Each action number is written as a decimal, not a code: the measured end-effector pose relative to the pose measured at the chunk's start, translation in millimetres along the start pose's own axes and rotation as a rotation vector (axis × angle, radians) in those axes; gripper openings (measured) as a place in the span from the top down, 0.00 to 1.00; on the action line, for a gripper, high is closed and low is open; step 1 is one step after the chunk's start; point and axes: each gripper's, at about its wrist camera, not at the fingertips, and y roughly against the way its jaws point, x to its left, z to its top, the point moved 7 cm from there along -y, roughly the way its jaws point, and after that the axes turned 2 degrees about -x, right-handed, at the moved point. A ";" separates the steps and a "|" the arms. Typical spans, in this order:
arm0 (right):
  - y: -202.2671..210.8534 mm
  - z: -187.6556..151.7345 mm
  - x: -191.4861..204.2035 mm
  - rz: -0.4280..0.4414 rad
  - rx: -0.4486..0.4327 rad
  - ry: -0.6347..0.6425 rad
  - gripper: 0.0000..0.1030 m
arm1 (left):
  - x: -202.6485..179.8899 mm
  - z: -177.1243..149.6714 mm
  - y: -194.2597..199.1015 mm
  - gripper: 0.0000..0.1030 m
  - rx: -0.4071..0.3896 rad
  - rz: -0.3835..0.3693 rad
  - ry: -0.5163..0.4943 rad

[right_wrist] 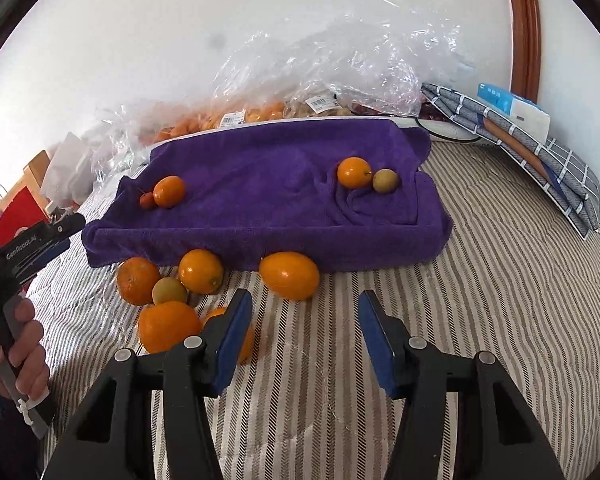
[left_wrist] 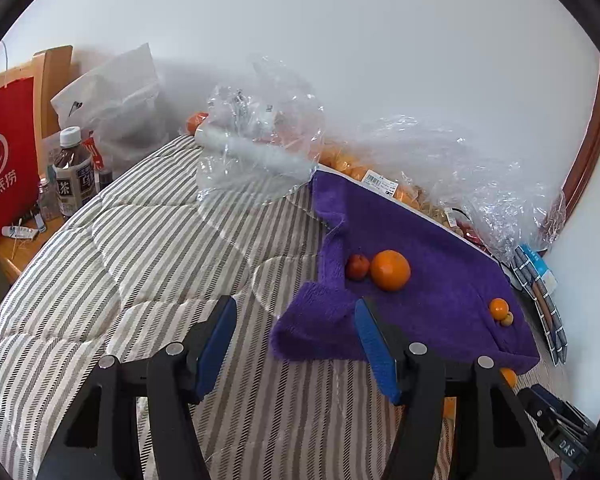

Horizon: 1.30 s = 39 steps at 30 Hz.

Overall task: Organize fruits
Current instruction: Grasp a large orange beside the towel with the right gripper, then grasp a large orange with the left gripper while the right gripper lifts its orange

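**Between picks: both grippers empty, loose fruit waiting on the bed**

Both tools hover with fingers spread wide and nothing between them: the left gripper (left_wrist: 296, 344) over the striped grey-and-white quilt (left_wrist: 140, 240), the right gripper (right_wrist: 305, 336) just short of the loose oval orange citrus (right_wrist: 289, 275). Four fruits already sit on the raised purple fleece towel (right_wrist: 268, 200): a round orange mandarin (right_wrist: 169, 191) touching a small red fruit (right_wrist: 147, 199) at the left, and a small orange kumquat (right_wrist: 354, 172) beside a yellowish-green fruit (right_wrist: 385, 180) at the right. A cluster of oranges (right_wrist: 168, 300) lies on the quilt below the towel's front edge. The sorting looks partly done. The next move likely calls for the right gripper to advance, straddle the oval citrus and close gently, since it could roll.
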 end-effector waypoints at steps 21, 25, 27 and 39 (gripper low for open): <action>-27.0 4.9 0.3 0.004 0.032 0.031 0.65 | -35.4 -10.8 3.4 0.42 0.038 -0.188 -0.084; -11.7 0.1 -21.2 -0.083 0.001 0.050 0.65 | -68.3 -30.6 0.1 0.40 0.105 -0.252 -0.194; -5.2 -2.7 -30.4 -0.085 -0.003 0.036 0.65 | -84.5 -41.9 -3.2 0.40 0.146 -0.279 -0.236; 3.8 -3.6 -53.8 -0.057 -0.037 -0.042 0.65 | -103.4 -64.0 -29.9 0.42 0.270 -0.253 -0.242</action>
